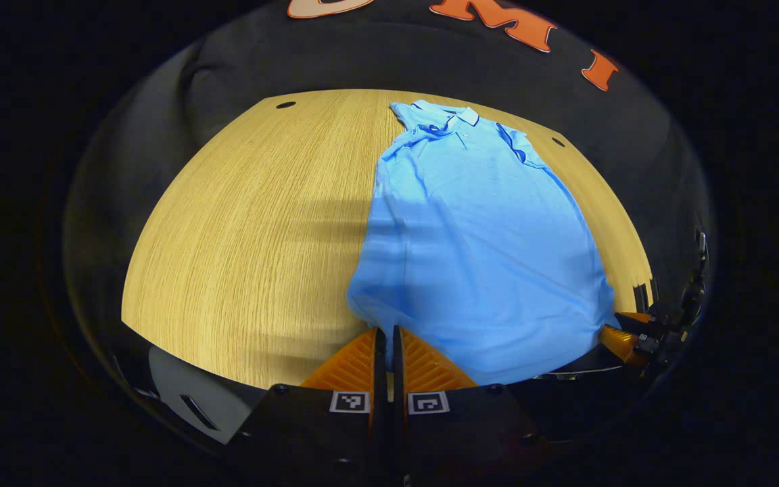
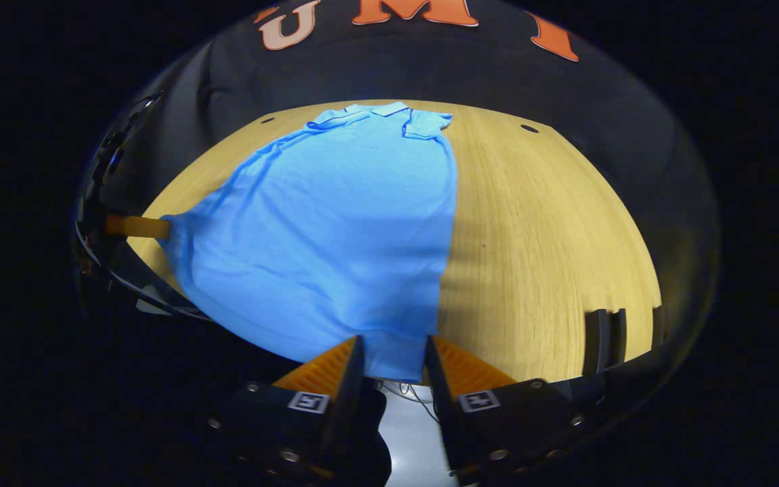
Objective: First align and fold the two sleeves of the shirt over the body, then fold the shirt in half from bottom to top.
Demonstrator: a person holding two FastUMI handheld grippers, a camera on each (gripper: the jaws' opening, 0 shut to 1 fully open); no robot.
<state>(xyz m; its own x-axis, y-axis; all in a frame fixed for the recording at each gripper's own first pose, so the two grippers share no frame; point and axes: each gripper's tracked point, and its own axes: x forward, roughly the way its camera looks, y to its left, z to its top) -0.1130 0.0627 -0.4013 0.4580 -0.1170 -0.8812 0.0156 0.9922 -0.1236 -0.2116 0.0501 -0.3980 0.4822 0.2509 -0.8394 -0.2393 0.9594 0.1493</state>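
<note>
Light wooden table (image 1: pixel 247 223) with fine straight grain, small dark holes near its far corners, a blue polo shirt (image 1: pixel 477 250) spread flat on it, collar at the far edge, hem at the near edge

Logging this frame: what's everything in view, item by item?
shirt: one, light blue, flat on the table with its collar at the far end and its hem at the near edge.
table: one, light wood, under the shirt.
holes: two, dark, at the table's far corners.
booth wall: one, black cloth, behind the table.
left tool: one, pinched shut on one bottom corner of the shirt.
right tool: one, fingers apart with the hem at the other corner between them.
</note>
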